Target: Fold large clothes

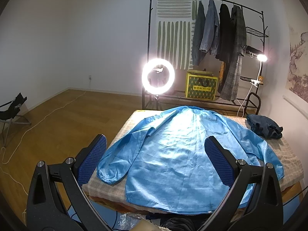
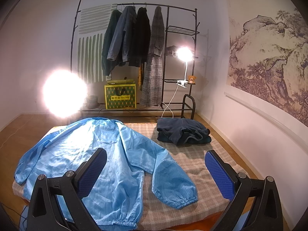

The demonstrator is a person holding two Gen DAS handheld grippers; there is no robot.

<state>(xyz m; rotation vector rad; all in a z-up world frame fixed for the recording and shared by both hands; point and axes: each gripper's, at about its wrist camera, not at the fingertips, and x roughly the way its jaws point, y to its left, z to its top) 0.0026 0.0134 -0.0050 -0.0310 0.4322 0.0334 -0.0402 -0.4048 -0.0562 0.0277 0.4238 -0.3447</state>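
Nearest, the left hand-held gripper [image 1: 155, 154] and the right hand-held gripper [image 2: 156, 163] hover spread wide and empty above the tabletop's [image 2: 202, 173] near edge. The blue jacket [image 1: 173, 150] lies flat on its checked cloth, sleeves out. Farther right sits a folded dark garment [image 2: 182, 130]. Beyond stands a clothes rack [image 2: 167, 57].

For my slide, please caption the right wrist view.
Open right gripper above a light blue jacket spread flat.

Illegible label on yellow-green box [image 2: 120, 96].
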